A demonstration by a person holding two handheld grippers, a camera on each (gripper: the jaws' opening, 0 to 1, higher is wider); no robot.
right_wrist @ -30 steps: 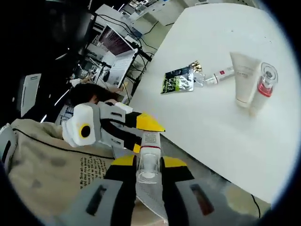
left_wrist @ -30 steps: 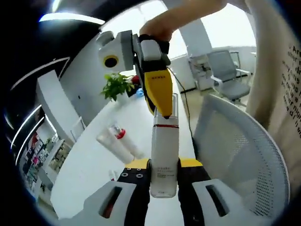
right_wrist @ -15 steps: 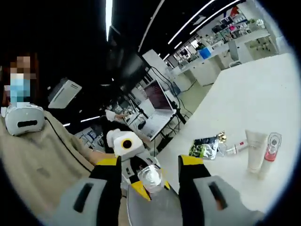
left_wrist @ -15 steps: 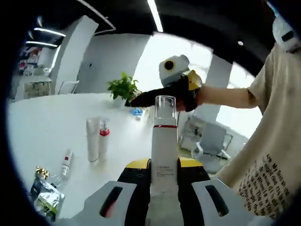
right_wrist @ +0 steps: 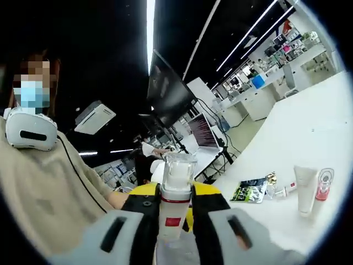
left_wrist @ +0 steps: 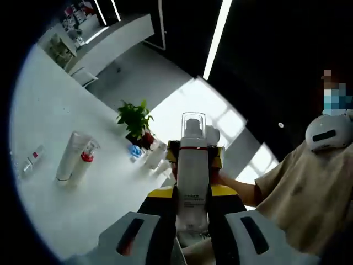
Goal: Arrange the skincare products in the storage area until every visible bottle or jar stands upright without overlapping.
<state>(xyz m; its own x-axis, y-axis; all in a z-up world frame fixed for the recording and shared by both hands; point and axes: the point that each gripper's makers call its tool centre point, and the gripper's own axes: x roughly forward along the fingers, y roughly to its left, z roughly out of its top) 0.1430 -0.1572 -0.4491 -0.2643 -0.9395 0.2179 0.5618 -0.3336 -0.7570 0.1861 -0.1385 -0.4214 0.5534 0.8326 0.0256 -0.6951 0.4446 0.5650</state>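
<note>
two grippers: both clamp one pump bottle, one from each end
pump bottle: white, red band, clear cap, held in the air off the table (left_wrist: 192, 182) (right_wrist: 175, 196)
left gripper: jaws closed on the bottle's lower body (left_wrist: 192, 205)
right gripper: jaws closed on the bottle just under the red band (right_wrist: 174, 212); in the left gripper view it sits behind the cap with a hand on it (left_wrist: 218, 157)
table: white, running off to the side (left_wrist: 60, 187) (right_wrist: 309, 143)
tube: white, standing cap-down on the table (left_wrist: 69, 157) (right_wrist: 305, 189)
red bottle: small, clear cap, red collar – just beside the tube, whether touching i cannot tell (left_wrist: 86, 160) (right_wrist: 323, 185)
small tube: white with a red mark, lying flat, near the foil packet (left_wrist: 33, 159) (right_wrist: 285, 191)
packet: dark green foil, lying flat (right_wrist: 249, 190)
plant: green, potted, at the far end of the table (left_wrist: 135, 120)
person: beige shirt, white headset, holding the grippers – seated off the table's edge (left_wrist: 300, 187) (right_wrist: 49, 182)
</note>
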